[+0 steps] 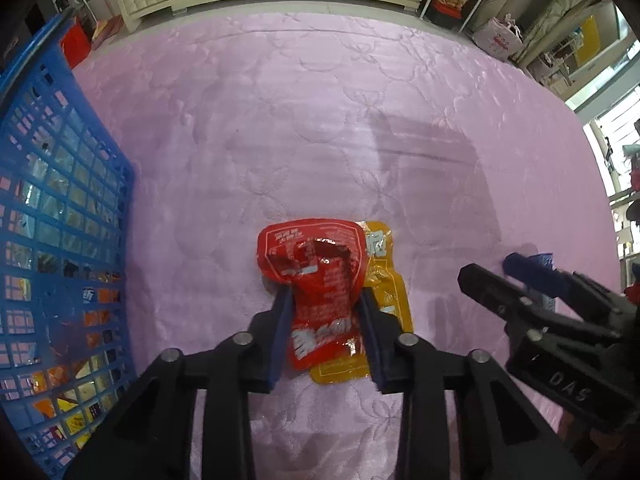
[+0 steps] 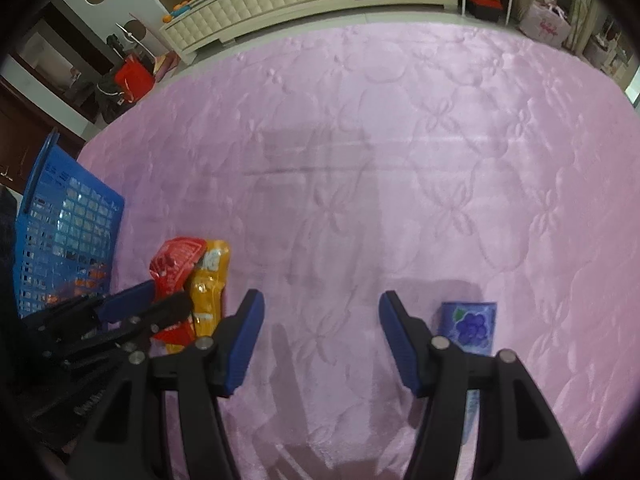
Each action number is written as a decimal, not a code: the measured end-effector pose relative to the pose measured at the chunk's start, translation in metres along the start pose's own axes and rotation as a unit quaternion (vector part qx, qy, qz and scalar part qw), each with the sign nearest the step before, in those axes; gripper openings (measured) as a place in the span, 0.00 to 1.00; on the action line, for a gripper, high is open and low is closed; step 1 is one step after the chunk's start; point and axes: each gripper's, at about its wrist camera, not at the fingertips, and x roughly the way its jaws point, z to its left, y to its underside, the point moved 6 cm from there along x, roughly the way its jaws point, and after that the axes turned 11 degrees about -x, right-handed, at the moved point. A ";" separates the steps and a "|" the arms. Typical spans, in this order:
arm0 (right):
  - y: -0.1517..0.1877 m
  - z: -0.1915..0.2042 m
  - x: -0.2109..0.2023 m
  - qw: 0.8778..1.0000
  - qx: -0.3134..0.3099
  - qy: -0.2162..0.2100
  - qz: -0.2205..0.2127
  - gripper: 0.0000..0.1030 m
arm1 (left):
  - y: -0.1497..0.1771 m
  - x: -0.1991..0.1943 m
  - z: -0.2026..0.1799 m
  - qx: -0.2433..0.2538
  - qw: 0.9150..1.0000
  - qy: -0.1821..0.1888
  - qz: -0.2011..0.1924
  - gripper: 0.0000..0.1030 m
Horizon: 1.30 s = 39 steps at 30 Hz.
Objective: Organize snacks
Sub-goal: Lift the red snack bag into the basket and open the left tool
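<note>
On the far left stands a blue plastic basket with a grid wall. You can see shiny snack packs inside it through the holes. It sits on a big pink quilted blanket.

Next to the basket, a bit apart from it, lie two snack packs on the blanket. The red snack pack is on top. The yellow snack pack is under it and sticks out on the right side. The left gripper points down at them. Its two blue pads squeeze the red pack from both sides, and the pack is crinkled between them.

Farther right is the right gripper. Its blue pads are wide apart, with only pink blanket between them. It holds nothing.

Just to the right of that gripper lies a small blue pack with purple grapes drawn on it. It lies flat on the blanket, partly behind the gripper's right finger.
</note>
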 end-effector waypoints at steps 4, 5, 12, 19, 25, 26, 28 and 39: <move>-0.001 0.003 -0.002 1.000 0.004 -0.011 -0.001 0.63 | -0.005 -0.010 0.000 0.012 1.000 -0.003 -0.011 0.26; -0.001 0.004 -0.002 1.000 0.002 -0.009 -0.002 0.63 | -0.005 -0.010 -0.001 0.015 1.000 -0.005 -0.011 0.26; -0.005 0.017 -0.004 1.000 -0.009 -0.010 -0.010 0.63 | -0.010 -0.025 -0.003 0.025 0.999 -0.002 -0.027 0.26; -0.009 0.027 -0.005 1.000 -0.014 -0.009 -0.012 0.63 | -0.018 -0.075 -0.011 0.055 0.995 0.005 -0.079 0.26; -0.010 0.045 -0.001 1.000 -0.025 -0.016 -0.007 0.63 | -0.024 -0.133 0.008 0.045 0.990 0.010 -0.131 0.26; -0.009 0.049 0.002 0.999 -0.025 -0.021 0.000 0.63 | -0.027 -0.144 0.015 0.041 0.989 0.010 -0.142 0.26; -0.008 0.057 0.012 0.999 -0.029 -0.026 0.016 0.63 | -0.031 -0.162 0.031 0.035 0.987 0.001 -0.160 0.26; -0.026 0.087 0.031 0.999 -0.021 -0.021 0.017 0.72 | -0.033 -0.186 0.135 -0.033 0.981 -0.060 -0.182 0.26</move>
